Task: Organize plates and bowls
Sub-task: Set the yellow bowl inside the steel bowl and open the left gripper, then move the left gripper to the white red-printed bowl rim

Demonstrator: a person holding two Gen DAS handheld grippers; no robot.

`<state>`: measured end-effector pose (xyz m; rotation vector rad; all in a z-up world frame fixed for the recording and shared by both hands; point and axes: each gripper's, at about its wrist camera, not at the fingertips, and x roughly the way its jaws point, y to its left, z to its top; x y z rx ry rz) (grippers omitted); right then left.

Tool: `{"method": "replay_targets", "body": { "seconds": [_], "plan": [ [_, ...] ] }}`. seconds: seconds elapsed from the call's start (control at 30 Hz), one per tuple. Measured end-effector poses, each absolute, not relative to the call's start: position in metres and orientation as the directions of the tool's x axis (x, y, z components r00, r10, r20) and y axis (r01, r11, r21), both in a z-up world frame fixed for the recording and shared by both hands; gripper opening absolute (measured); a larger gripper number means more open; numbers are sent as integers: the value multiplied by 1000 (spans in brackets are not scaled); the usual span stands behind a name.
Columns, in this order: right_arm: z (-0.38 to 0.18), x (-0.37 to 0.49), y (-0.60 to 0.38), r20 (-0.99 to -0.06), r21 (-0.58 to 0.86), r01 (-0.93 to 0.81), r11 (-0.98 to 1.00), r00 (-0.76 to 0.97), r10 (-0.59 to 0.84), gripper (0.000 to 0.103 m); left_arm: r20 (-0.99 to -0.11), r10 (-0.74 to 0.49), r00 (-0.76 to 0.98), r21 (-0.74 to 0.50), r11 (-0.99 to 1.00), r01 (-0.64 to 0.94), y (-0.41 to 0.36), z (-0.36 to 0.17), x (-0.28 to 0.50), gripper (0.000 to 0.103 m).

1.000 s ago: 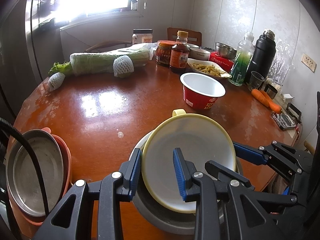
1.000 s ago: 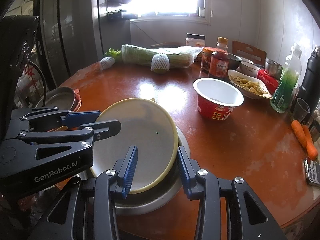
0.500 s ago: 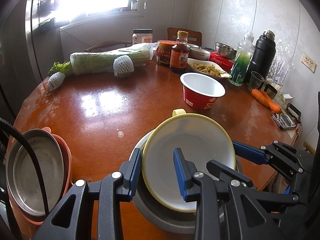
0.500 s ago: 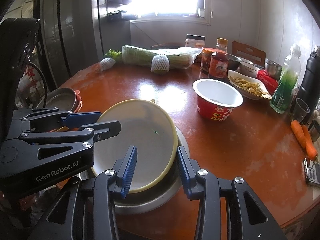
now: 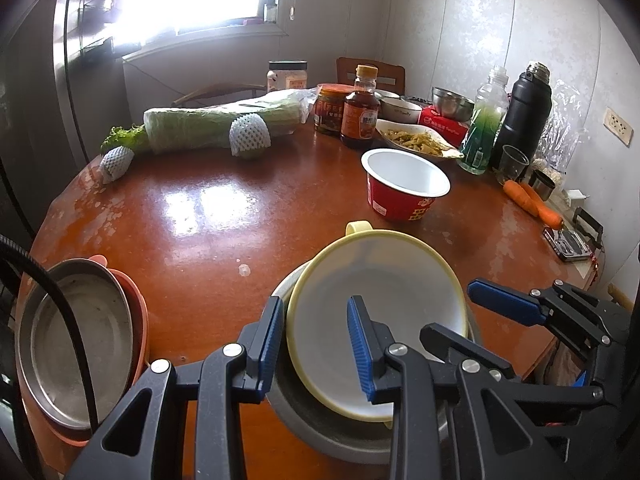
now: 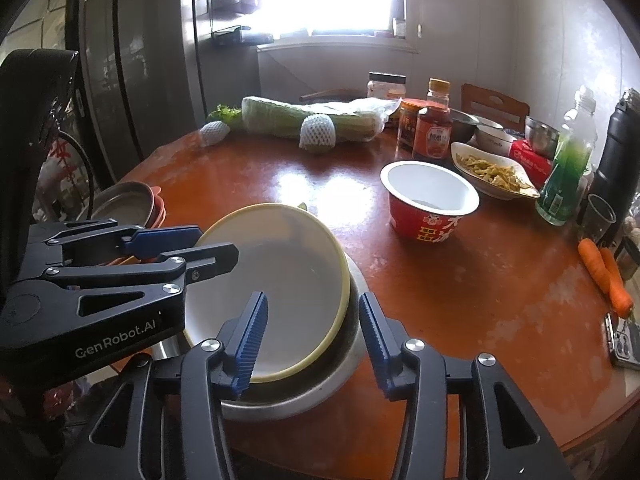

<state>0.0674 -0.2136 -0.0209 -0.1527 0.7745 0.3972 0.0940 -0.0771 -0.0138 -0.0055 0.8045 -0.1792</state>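
Two grippers straddle opposite sides of one yellow-rimmed bowl [image 5: 380, 320], which sits tilted inside a steel basin [image 6: 352, 344] just ahead of both. The left gripper [image 5: 316, 344] stands narrow around the bowl's near-left rim, one pad outside, one inside, though whether the pads actually press is hard to tell. The right gripper [image 6: 312, 340] is opening; its jaws straddle the bowl's right rim and neither pad presses it, which suggests the bowl is being let go to settle into the basin. To the left of the left gripper, at the table [image 5: 240, 216] edge, a steel plate [image 5: 76, 352] rests on an orange dish [image 5: 138, 320], likely a stack under way. Farther ahead stands a red paper bowl [image 5: 404, 188], untouched.
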Motion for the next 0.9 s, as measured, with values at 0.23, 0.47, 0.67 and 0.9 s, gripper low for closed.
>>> {"method": "replay_targets", "body": {
  "seconds": [0.23, 0.47, 0.67, 0.9],
  "plan": [
    [-16, 66, -217, -698, 27, -389, 921, 652, 296, 57, -712, -165, 683, -77, 984, 158, -74, -10, 92, 37],
    [-13, 63, -218, -696, 17, -380, 925, 659, 284, 58, -709, -163, 686, -77, 985, 155, -74, -5, 92, 45],
    [-8, 60, -218, -689, 2, -378, 926, 670, 276, 59, -697, -157, 700, -70, 986, 152, -71, 2, 88, 51],
    [-2, 57, -224, -675, 7, -365, 931, 685, 273, 59, -674, -168, 719, -74, 984, 160, -71, 12, 82, 55]
  ]
}}
